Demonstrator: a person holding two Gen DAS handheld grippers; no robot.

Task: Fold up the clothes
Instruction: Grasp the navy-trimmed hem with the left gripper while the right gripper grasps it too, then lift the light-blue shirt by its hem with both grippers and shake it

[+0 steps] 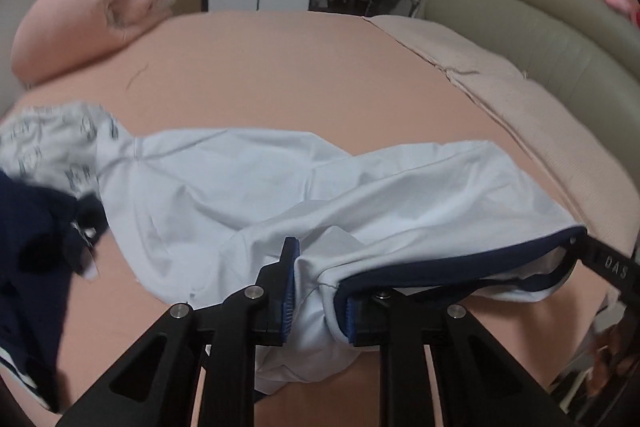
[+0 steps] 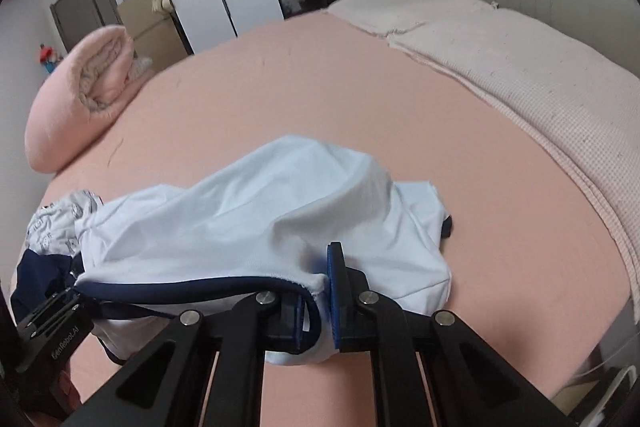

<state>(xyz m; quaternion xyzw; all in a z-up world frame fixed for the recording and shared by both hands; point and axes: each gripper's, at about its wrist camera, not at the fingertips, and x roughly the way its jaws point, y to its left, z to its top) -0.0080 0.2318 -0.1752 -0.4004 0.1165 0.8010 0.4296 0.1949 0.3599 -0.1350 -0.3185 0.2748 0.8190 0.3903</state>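
A pale blue garment (image 1: pixel 304 187) with a navy-trimmed opening lies stretched across the pink bed (image 1: pixel 280 67). My left gripper (image 1: pixel 318 301) is shut on one end of the navy-trimmed edge, cloth bunched between its blue pads. My right gripper (image 2: pixel 318 303) is shut on the other end of the same edge of the garment (image 2: pixel 256 223). The right gripper's body shows at the right edge of the left wrist view (image 1: pixel 612 263); the left gripper's body shows at the lower left of the right wrist view (image 2: pixel 52 331). The edge hangs taut between them.
A dark navy garment (image 1: pixel 36 251) and a grey printed one (image 1: pixel 52 143) lie at the left. A rolled pink blanket (image 1: pixel 92 11) sits at the far left corner. A beige towel (image 2: pixel 520 75) and a grey padded headboard (image 1: pixel 540 27) run along the right.
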